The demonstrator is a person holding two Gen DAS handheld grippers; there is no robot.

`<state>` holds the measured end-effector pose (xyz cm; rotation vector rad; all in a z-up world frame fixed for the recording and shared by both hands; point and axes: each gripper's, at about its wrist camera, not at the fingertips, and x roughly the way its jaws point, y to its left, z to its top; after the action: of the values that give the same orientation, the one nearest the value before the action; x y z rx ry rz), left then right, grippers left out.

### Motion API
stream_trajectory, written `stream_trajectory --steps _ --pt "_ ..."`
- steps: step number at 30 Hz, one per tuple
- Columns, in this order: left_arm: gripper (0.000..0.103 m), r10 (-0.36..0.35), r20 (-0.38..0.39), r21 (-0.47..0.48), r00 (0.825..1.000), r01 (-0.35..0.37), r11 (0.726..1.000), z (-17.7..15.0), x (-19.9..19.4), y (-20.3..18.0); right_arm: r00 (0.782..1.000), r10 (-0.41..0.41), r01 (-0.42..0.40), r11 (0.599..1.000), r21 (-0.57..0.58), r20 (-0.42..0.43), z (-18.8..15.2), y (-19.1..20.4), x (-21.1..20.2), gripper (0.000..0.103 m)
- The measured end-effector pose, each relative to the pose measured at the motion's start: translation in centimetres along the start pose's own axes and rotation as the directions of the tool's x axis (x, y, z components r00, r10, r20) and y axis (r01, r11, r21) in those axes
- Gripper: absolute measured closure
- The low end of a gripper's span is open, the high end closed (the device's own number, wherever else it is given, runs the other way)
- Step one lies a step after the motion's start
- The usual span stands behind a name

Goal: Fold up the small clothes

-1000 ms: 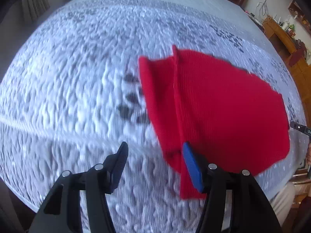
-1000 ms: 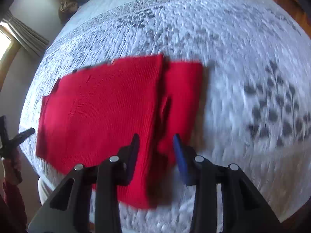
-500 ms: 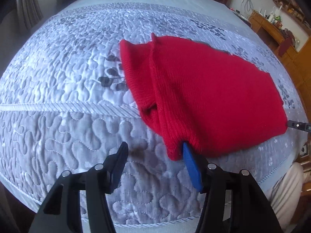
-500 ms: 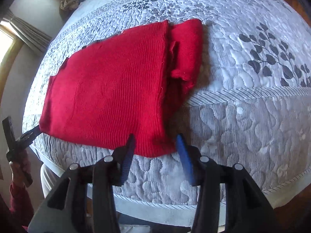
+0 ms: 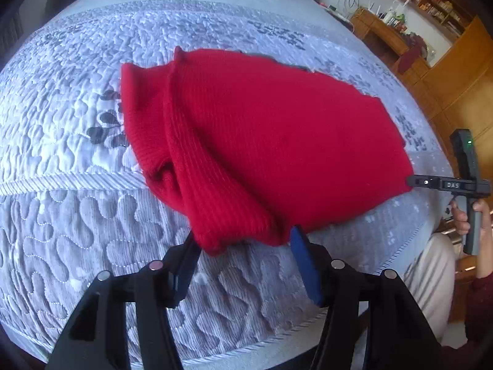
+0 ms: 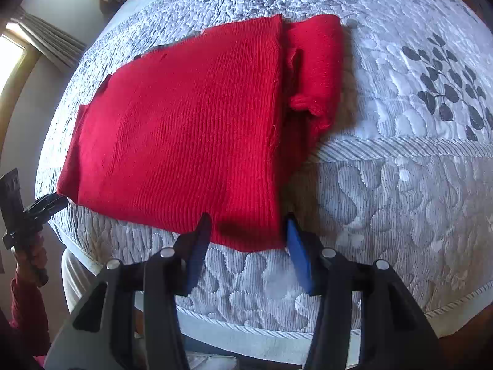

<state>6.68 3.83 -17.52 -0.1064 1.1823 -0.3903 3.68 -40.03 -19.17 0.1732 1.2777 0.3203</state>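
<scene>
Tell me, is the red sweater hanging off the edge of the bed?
No, the red sweater lies wholly on the quilted bedspread, its near edge short of the bed's rim.

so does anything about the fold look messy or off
Yes. The red knit sweater lies mostly flat on the quilted bedspread, but its sleeve at one side is bunched and rumpled, sticking out past the folded edge.

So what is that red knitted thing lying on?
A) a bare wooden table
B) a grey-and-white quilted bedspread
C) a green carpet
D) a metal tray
B: the red knitted garment lies flat on a quilted bedspread, pale grey with stitched swirls and a dark leaf print, and the same quilt shows under it in the left wrist view.
</scene>
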Motion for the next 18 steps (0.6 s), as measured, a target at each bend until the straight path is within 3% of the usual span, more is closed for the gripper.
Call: stream_trajectory --steps 2,3,4,5,6,10,13,16,18 --pt "0.048 0.003 -0.013 -0.006 1.0 -0.003 1.0 0.2 0.7 0.2 1.0 -0.008 0.008 1.0 -0.012 -0.008 0.1 0.1 0.4 0.061" --pt "0.061 0.011 -0.017 -0.008 1.0 -0.011 1.0 0.3 1.0 0.2 1.0 -0.014 0.014 1.0 -0.022 -0.01 0.1 0.2 0.6 0.073" --pt "0.067 0.007 -0.023 -0.008 1.0 -0.007 1.0 0.3 1.2 0.2 1.0 -0.012 0.012 1.0 -0.027 -0.016 0.1 0.3 0.8 0.079" --pt "0.079 -0.006 -0.029 -0.014 1.0 0.006 1.0 0.4 1.3 0.3 1.0 -0.002 0.002 1.0 -0.025 -0.018 0.1 0.2 0.8 0.081" --pt "0.085 -0.034 -0.032 -0.028 0.999 0.033 0.999 0.2 1.1 0.4 1.0 0.021 -0.021 1.0 -0.015 -0.016 0.1 0.1 0.5 0.084" --pt "0.088 -0.052 0.029 -0.011 0.998 0.052 0.999 0.5 -2.1 0.6 0.997 0.073 -0.072 0.997 -0.021 0.023 0.5 0.0 -2.1 0.087" --pt "0.088 -0.008 0.057 0.08 0.998 0.003 0.997 1.1 -4.4 0.0 0.992 0.115 -0.114 0.993 -0.012 0.043 0.9 -0.5 -4.3 0.088" --pt "0.089 0.07 -0.011 0.196 0.998 -0.066 0.978 0.7 -3.5 -0.5 0.997 0.075 -0.074 0.996 -0.05 0.025 0.9 -0.2 -4.4 0.092" --pt "0.091 0.166 -0.074 0.25 0.983 -0.143 0.958 -0.4 -1.5 -0.2 1.0 0.024 -0.025 0.998 -0.054 -0.018 0.5 -0.3 -2.9 0.093"
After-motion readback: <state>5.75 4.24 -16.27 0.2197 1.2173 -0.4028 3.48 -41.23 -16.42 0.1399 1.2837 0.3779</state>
